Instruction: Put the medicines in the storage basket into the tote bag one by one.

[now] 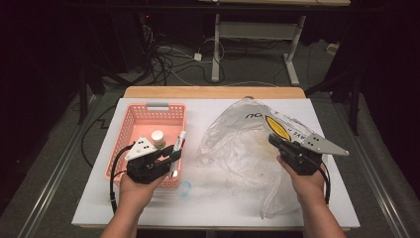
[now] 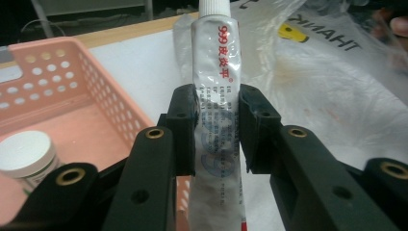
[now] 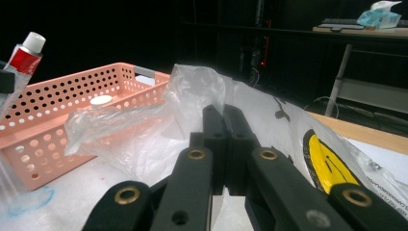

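One white table [image 1: 148,208], dark rm.

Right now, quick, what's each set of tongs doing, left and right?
Left tongs: closed on the ointment tube, held beside the pink basket.
Right tongs: closed, pinching the clear plastic bag.

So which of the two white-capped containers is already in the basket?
The small round jar sits inside the pink basket; the ointment tube is clamped in the left tongs, above the basket's rim.
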Tool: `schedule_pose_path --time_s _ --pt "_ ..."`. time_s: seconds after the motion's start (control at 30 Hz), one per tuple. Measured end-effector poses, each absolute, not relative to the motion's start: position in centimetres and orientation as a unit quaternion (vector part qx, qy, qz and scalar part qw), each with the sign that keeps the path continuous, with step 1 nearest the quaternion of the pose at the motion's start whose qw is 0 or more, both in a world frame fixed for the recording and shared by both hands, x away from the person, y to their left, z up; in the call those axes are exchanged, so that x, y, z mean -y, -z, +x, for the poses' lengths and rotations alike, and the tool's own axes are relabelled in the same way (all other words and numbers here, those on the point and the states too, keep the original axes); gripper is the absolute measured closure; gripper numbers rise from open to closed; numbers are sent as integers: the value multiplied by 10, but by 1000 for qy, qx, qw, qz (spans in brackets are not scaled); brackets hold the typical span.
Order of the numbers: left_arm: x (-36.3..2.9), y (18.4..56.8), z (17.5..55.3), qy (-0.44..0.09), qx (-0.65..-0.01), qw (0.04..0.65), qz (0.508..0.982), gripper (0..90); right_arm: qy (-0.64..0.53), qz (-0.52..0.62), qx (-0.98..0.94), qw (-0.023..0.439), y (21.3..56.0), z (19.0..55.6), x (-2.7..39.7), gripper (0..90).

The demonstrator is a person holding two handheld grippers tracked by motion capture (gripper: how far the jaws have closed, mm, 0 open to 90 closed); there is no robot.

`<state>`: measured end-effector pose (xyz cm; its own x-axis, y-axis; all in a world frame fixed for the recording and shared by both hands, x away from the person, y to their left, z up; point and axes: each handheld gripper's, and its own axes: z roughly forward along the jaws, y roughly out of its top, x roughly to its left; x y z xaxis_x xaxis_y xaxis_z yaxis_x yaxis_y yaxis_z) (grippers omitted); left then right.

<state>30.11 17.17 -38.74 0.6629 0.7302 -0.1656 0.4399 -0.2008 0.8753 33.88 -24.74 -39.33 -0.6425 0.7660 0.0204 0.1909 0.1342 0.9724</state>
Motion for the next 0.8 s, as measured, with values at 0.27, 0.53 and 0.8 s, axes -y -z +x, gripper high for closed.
schedule_pose_path --time_s 0.27,0.53,0.8 --pt "-155 386 295 -131 -363 508 770 687 -566 338 -707 256 392 339 248 900" --pt "-137 381 288 -130 -341 509 780 687 -567 340 -704 259 391 339 250 900" --pt "-107 386 286 -108 -322 511 789 687 -567 341 -703 260 391 339 252 900"
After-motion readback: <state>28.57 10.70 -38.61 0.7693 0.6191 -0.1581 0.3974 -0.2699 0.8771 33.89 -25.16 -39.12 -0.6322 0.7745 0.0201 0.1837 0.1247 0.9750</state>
